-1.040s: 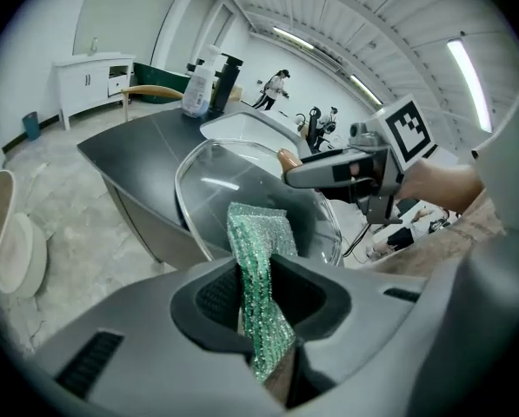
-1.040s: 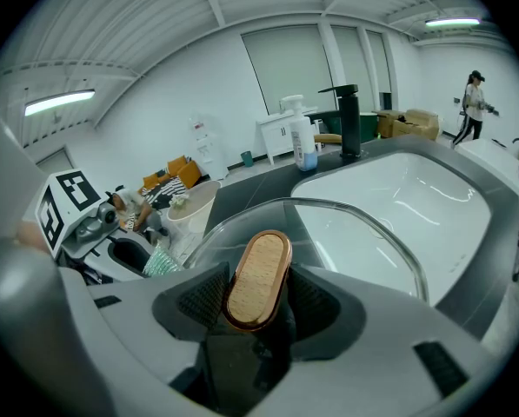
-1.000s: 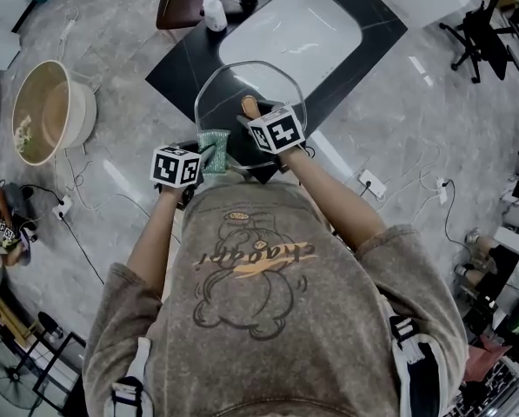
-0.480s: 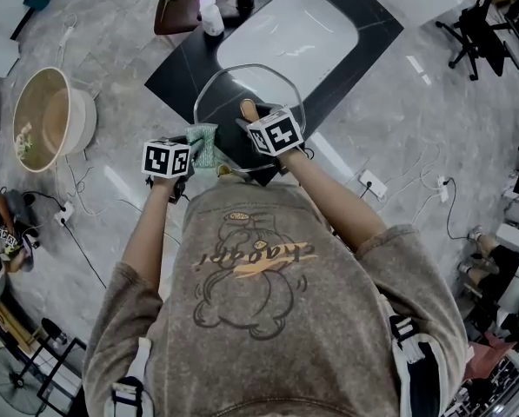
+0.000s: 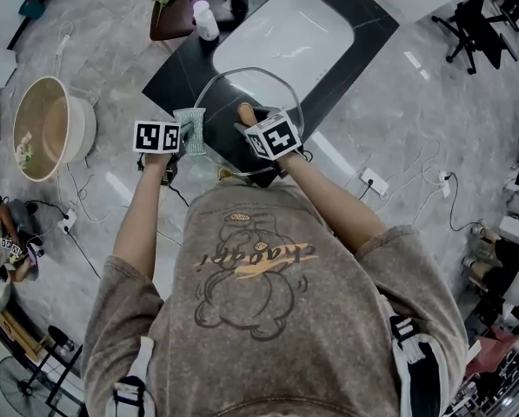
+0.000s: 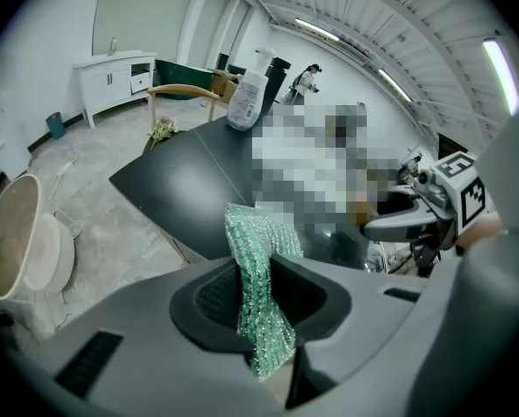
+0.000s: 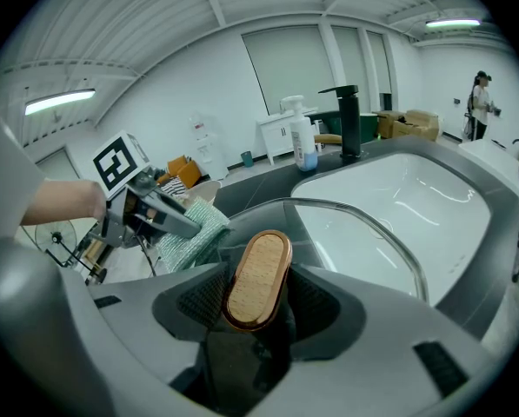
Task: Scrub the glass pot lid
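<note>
- Holds the lid point(image 5: 233, 89) up in front of the chest, over the near edge of the dark worktop point(image 5: 176, 72) and the near end of the white sink point(image 5: 285, 33).
- Shows clear glass with a metal rim, knob side turned towards the holder.
- Clamps the right tool point(image 7: 259, 301) on the lid's oval wooden knob point(image 7: 259, 268), one pad pressed on each side.
- Pinches a green sparkly cloth point(image 6: 257, 246) in the left tool point(image 6: 261, 295), jaws closed on it, with the cloth's top sticking out past them.
- Puts that cloth just beside the lid's left rim in the head view; cannot tell there whether cloth and glass touch.
- Keeps both tools pointing down and away from the body, marker cubes facing up, left one level with the right.
- Leaves a white bottle point(image 5: 205, 20) on the worktop at the sink's far left corner, next to a black tap point(image 7: 350, 120).
- Shows a round tan basin point(image 5: 46, 115) on the grey floor point(image 5: 111, 33), well to the left of the worktop.
- Has a white socket strip point(image 5: 369, 182) and cables lying on the floor to the right.
</note>
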Demonstrator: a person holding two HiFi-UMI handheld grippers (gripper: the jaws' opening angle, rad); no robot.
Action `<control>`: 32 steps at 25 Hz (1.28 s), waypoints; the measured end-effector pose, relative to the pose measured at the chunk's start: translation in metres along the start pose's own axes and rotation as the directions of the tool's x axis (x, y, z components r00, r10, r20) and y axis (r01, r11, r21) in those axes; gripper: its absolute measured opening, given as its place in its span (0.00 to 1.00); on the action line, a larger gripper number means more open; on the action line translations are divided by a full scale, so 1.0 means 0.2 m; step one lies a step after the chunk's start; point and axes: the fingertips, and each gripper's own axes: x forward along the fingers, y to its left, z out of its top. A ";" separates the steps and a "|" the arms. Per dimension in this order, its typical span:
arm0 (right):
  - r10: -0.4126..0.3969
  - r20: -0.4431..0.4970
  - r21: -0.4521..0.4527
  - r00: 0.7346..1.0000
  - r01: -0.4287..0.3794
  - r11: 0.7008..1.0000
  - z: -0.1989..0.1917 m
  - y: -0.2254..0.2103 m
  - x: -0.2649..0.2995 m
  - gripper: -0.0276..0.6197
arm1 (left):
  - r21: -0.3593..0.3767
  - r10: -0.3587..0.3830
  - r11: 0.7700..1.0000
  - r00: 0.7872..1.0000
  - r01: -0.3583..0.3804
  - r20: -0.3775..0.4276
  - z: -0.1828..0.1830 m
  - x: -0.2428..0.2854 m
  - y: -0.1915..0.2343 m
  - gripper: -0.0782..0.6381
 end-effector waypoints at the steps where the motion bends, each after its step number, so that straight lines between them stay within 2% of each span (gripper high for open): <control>1: 0.001 -0.001 -0.001 1.000 -0.001 1.000 0.00 0.00 0.00 0.39 | -0.005 0.006 1.000 1.000 -0.006 0.001 0.03 0.00 0.02 0.24; 5: 0.010 -0.013 0.006 1.000 -0.010 1.000 -0.02 0.01 0.01 0.39 | -0.002 0.035 0.999 0.999 -0.035 -0.005 0.13 0.03 0.06 0.24; 12: 0.005 -0.008 0.002 1.000 -0.005 1.000 -0.01 0.00 0.01 0.39 | 0.051 0.075 0.996 0.997 -0.074 -0.020 0.28 0.09 0.07 0.24; 26: 0.000 -0.019 0.000 1.000 0.000 1.000 -0.02 0.01 0.01 0.39 | 0.147 0.088 0.986 0.996 -0.084 -0.022 0.53 0.23 0.00 0.23; 32: -0.003 -0.015 -0.006 1.000 0.003 1.000 -0.01 0.00 0.00 0.39 | 0.183 0.060 0.982 0.998 -0.054 -0.025 0.62 0.29 -0.07 0.23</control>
